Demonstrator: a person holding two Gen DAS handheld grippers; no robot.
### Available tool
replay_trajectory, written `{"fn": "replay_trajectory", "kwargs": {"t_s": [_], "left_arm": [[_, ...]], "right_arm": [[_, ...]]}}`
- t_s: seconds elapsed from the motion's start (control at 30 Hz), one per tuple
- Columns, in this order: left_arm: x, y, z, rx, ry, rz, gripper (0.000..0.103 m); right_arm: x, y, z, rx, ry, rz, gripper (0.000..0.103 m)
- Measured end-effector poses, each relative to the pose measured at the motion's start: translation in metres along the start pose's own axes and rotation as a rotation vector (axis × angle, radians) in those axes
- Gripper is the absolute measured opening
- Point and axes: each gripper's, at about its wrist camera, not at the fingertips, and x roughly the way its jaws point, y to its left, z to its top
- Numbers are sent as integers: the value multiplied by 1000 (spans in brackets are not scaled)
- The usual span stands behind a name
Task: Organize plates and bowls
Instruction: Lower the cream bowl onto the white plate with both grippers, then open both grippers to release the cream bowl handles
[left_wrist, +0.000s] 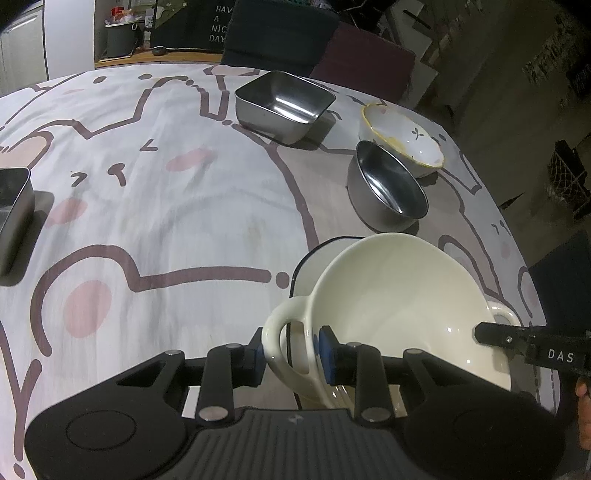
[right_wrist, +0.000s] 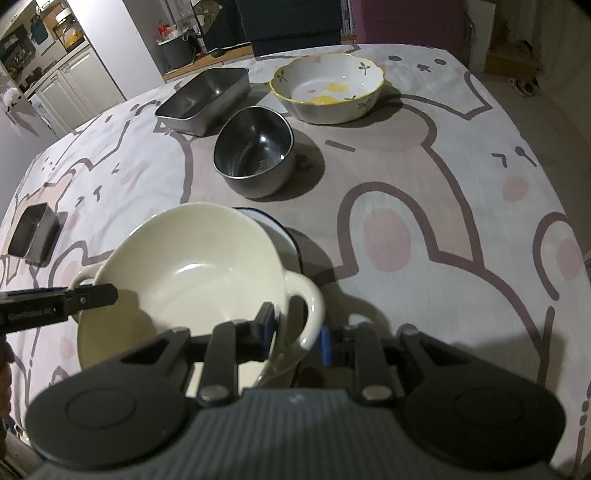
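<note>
A cream bowl with two loop handles (left_wrist: 399, 302) (right_wrist: 184, 273) is held tilted over a white dish with a dark rim (left_wrist: 314, 266) (right_wrist: 277, 229). My left gripper (left_wrist: 291, 350) is shut on the bowl's left handle (left_wrist: 280, 343). My right gripper (right_wrist: 295, 332) is shut on its right handle (right_wrist: 306, 306); it also shows in the left wrist view (left_wrist: 495, 334). A round steel bowl (left_wrist: 388, 184) (right_wrist: 255, 147), a flowered ceramic bowl (left_wrist: 402, 136) (right_wrist: 328, 88) and a square steel container (left_wrist: 284, 103) (right_wrist: 203, 99) stand farther back.
A small steel container (left_wrist: 11, 218) (right_wrist: 33, 232) stands at the table's left edge. The table has a bunny-print cloth (left_wrist: 166, 221) (right_wrist: 443, 221). Dark chairs (left_wrist: 280, 33) stand behind the far edge.
</note>
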Motion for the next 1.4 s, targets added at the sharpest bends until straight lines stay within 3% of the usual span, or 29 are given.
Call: {"fn": "replay_trajectory", "kwargs": {"t_s": [1.2, 1.37, 1.4], "left_arm": [[1, 2, 0, 16, -1, -15, 29], [-1, 0, 0, 32, 7, -27, 52], [-1, 0, 0, 38, 9, -26, 55]], "right_arm": [[9, -10, -1, 59, 13, 29, 31], [8, -10, 0, 56, 14, 28, 33], [8, -10, 0, 52, 14, 31, 39]]}}
